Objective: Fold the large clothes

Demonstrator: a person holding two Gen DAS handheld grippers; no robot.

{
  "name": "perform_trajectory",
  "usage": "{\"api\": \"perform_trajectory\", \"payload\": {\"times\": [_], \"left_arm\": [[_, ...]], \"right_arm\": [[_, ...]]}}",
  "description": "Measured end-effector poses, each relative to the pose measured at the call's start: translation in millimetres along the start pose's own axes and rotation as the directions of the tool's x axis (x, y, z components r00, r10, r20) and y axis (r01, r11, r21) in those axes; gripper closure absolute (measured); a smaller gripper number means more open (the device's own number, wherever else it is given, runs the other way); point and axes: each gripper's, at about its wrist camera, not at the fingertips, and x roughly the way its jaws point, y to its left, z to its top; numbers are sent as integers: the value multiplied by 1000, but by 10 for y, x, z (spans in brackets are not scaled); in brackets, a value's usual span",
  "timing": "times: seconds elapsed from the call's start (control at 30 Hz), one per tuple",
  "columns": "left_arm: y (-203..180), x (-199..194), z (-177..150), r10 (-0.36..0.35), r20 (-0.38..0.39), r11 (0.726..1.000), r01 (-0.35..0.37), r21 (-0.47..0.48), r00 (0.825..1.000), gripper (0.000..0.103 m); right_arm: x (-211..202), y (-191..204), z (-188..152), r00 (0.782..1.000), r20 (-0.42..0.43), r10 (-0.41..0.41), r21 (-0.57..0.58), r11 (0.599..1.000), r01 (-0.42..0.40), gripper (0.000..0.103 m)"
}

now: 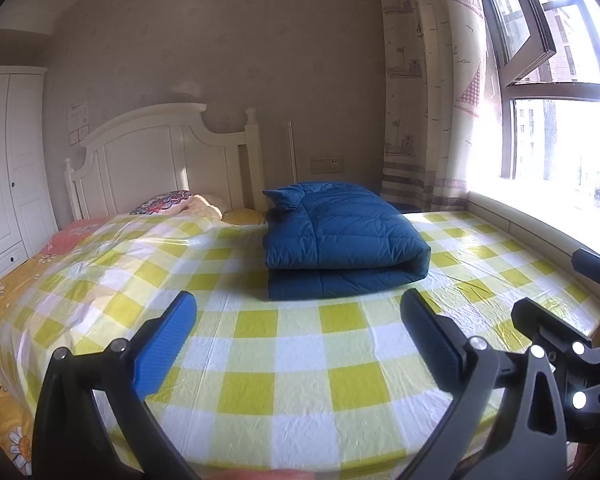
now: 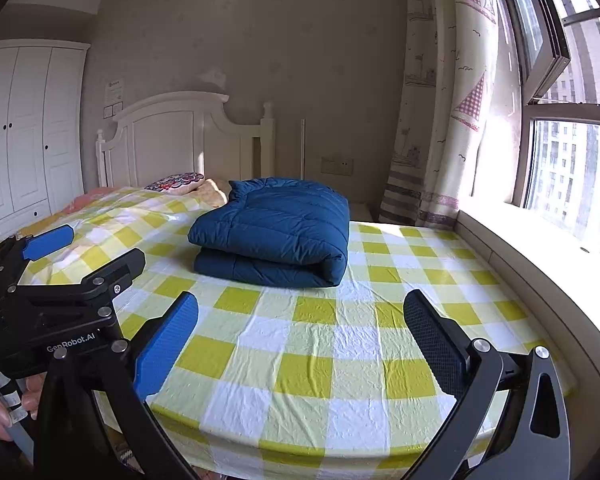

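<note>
A dark blue quilted down jacket (image 1: 340, 236) lies folded in a thick stack on the yellow-and-white checked bed sheet (image 1: 284, 360). It also shows in the right wrist view (image 2: 276, 232). My left gripper (image 1: 300, 308) is open and empty, held above the sheet short of the jacket. My right gripper (image 2: 300, 312) is open and empty, also short of the jacket. The left gripper's body (image 2: 60, 288) shows at the left of the right wrist view.
A white headboard (image 1: 160, 156) and pillows (image 1: 172, 202) stand at the far end of the bed. A white wardrobe (image 1: 4, 168) is at the left. A curtain (image 1: 428, 100) and a bright window with its sill (image 2: 540, 248) run along the right.
</note>
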Motion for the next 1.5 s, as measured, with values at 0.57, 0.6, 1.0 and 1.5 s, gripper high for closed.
{"api": "perform_trajectory", "payload": {"times": [0.57, 0.6, 1.0, 1.5], "left_arm": [[47, 1, -62, -2, -22, 1000, 1, -13, 1000, 2], [48, 2, -62, -1, -22, 1000, 1, -14, 1000, 2], [44, -1, -68, -1, -23, 1000, 1, -18, 1000, 2], [53, -1, -81, 2, -24, 1000, -2, -14, 1000, 2]], "right_arm": [[-11, 65, -21, 1000, -7, 12, -6, 1000, -12, 4], [-12, 66, -21, 1000, -7, 11, -6, 1000, -12, 4], [-24, 74, -28, 1000, -10, 18, -5, 1000, -18, 4], [-18, 80, -39, 1000, -10, 22, -6, 1000, -22, 4]]}}
